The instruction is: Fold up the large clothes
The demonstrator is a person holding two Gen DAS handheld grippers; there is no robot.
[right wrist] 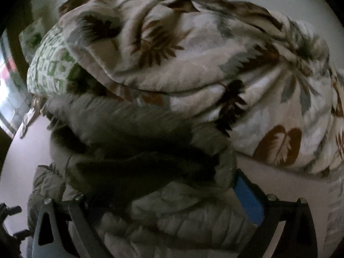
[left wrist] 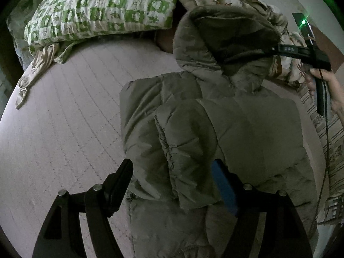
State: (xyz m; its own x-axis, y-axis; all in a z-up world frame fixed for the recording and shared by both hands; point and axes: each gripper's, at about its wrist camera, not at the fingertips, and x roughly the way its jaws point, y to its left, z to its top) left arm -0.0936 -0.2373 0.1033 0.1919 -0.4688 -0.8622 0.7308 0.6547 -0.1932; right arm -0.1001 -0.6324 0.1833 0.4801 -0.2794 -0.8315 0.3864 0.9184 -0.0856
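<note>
Item: puffer jacket (left wrist: 215, 129), grey-olive, quilted, hooded. It is lying on the bed (left wrist: 64, 118), directly ahead of and beneath the left gripper (left wrist: 172, 178). One sleeve is lying folded across the body panel just beyond the left fingers (left wrist: 123, 172); the hem is spreading under them.

Left gripper: its fingers are standing apart, released, straddling the near edge of the folded sleeve without pinching it.

Right gripper (right wrist: 154, 195): it is sitting at the hood (left wrist: 225, 38), well beyond the left fingers and to their right in the left wrist view, with a hand (left wrist: 322, 86) behind it. In the right wrist view the hood and collar fabric are bunching between its fingers and filling the gap, with the blue pad (right wrist: 249, 202) against the cloth; it appears to be grasping the hood, though that view is blurred.

Surroundings: a green patterned pillow (left wrist: 101, 10) is lying far beyond the left fingers to their left; a leaf-print quilt (right wrist: 193, 64) is heaped just past the hood, ahead of the right fingers.

Step in hand, as judged: sleeves are already in, and the hood is being taken for folding down onto the back.

Next move calls for: carrying the hood toward the left fingers, laying it flat on the body panel, and keeping it clear of the quilt.
</note>
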